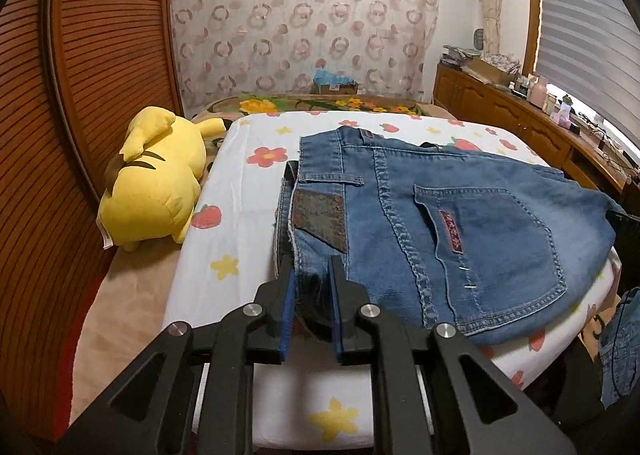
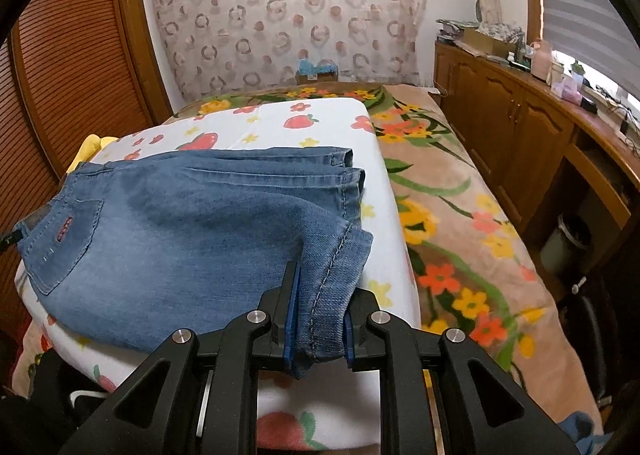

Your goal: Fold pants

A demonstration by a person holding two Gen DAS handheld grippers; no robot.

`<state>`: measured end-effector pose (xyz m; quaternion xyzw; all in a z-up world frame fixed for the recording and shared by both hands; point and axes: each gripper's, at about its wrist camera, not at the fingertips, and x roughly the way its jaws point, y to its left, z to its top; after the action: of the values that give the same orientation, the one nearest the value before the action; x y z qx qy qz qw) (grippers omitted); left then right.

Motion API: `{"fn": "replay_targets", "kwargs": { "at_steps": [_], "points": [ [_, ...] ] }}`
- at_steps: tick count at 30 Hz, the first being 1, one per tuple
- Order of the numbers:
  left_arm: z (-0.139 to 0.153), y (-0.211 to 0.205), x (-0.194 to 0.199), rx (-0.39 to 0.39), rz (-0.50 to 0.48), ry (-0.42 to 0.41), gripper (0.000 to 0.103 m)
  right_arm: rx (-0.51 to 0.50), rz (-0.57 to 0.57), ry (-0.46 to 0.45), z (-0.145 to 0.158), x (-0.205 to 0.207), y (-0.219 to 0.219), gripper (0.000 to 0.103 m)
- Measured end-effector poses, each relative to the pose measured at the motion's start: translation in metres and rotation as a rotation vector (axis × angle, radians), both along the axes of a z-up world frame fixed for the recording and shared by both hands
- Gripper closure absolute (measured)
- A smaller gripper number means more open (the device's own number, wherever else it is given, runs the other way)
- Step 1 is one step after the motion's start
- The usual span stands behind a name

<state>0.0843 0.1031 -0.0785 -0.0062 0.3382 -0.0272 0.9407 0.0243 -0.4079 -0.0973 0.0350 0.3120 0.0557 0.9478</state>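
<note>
Only the left view showed the waistband, the right the hems; the jeans [image 1: 440,223] lay crosswise, both tools gripping denim: left tool [image 1: 312,275], right tool [image 2: 320,295].

Blue denim jeans [image 1: 460,215] folded lengthwise, lying flat on floral sheet [image 1: 248,183]

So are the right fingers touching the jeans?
Touching. The right wrist view shows the right gripper with its fingers pressed against a bunched fold of the jeans.
</note>
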Motion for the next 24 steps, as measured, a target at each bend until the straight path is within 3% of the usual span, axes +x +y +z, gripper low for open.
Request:
{"fn": "replay_targets", "kwargs": {
  "at_steps": [6,8,10,14,16,19,24],
  "points": [
    [0.007,-0.007,-0.005,-0.021,-0.021,-0.013,0.068,0.010,-0.007,-0.001,-0.004,-0.006,0.000,0.082],
    [0.011,-0.010,-0.007,-0.030,-0.030,-0.026,0.056,0.002,-0.015,-0.007,-0.004,-0.006,0.002,0.080],
    [0.016,-0.015,-0.008,-0.043,-0.047,-0.037,0.054,-0.001,-0.016,-0.011,-0.003,-0.009,0.001,0.077],
    [0.022,-0.028,-0.007,-0.046,-0.072,-0.054,0.025,-0.004,-0.028,-0.023,-0.004,-0.015,0.001,0.071],
    [0.023,-0.035,-0.006,-0.053,-0.084,-0.062,0.025,-0.001,-0.030,-0.031,-0.004,-0.019,0.001,0.065],
    [0.021,-0.048,-0.001,-0.056,-0.102,-0.047,0.018,-0.008,-0.029,-0.029,-0.007,-0.022,0.004,0.064],
    [0.010,-0.075,0.005,-0.074,-0.148,-0.029,0.018,-0.019,-0.032,-0.027,-0.011,-0.025,0.008,0.060]
  ]
}}
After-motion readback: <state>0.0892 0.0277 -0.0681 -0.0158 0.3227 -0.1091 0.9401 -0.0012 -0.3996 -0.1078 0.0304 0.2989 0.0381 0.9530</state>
